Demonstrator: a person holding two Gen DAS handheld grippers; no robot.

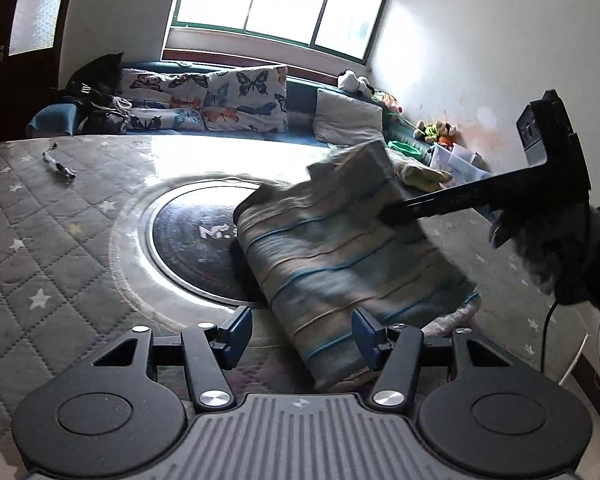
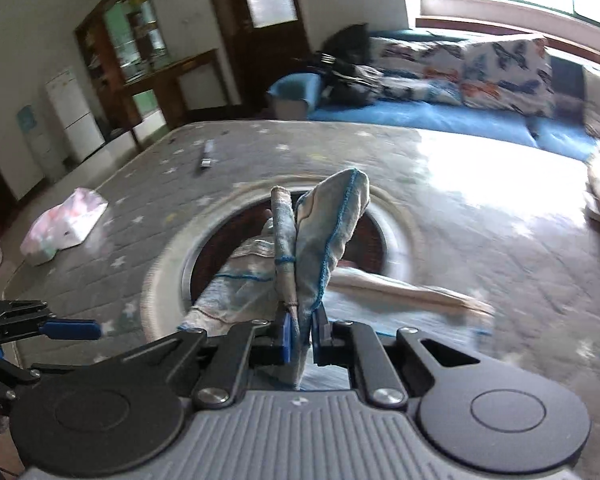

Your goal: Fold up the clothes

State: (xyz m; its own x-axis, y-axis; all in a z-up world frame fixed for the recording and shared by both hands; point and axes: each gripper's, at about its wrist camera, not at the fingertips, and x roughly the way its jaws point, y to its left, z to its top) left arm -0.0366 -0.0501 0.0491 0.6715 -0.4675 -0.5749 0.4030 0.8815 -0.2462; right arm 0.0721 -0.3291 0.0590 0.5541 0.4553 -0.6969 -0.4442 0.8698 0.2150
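A folded striped cloth (image 1: 340, 256), grey-blue with thin blue lines, hangs partly lifted over the quilted grey table (image 1: 60, 240). My left gripper (image 1: 302, 338) is open, its blue pads on either side of the cloth's near end without closing on it. My right gripper (image 1: 392, 216) comes in from the right in the left wrist view and pinches the cloth's far edge. In the right wrist view my right gripper (image 2: 302, 338) is shut on a bunched fold of the cloth (image 2: 320, 240), which stands up between the pads. The left gripper (image 2: 74, 329) shows at the left edge.
A dark round inset (image 1: 196, 248) sits in the table's middle under the cloth. A small pen-like object (image 1: 58, 164) lies far left. Another folded yellowish garment (image 1: 424, 172) lies behind. A pink-white bundle (image 2: 66, 224) sits at the table's left edge. A sofa with butterfly cushions (image 1: 228, 100) stands beyond.
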